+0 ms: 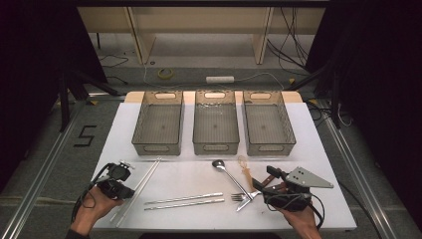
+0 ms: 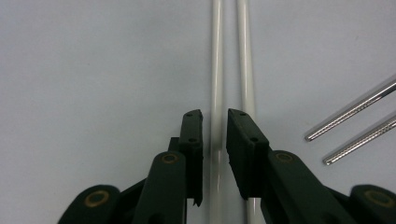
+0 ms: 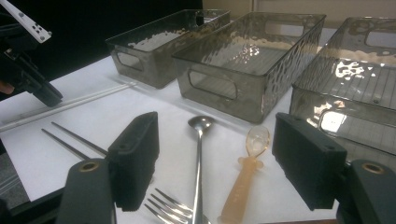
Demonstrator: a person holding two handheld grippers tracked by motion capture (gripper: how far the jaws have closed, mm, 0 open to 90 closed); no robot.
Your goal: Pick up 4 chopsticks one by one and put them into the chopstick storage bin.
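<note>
From the high view we see a white bench [image 1: 318, 149] with three bins [image 1: 215, 128] still bare and all cutlery outside them, so sorting has barely begun. In the left gripper view our left tool [image 2: 215, 135] points down, nearly clenched around one white chopstick [image 2: 216, 70]. In the right gripper view our right tool [image 3: 215, 154] hovers released over the metal spoon [image 3: 200, 154].

Dim rm, grey floor [image 1: 45, 144], cables [image 1: 293, 35]

Your high view looks forward and down over the whole table [image 1: 149, 219]; both gripper views sit close to it — sharing the white chopsticks [image 2: 216, 60].
</note>
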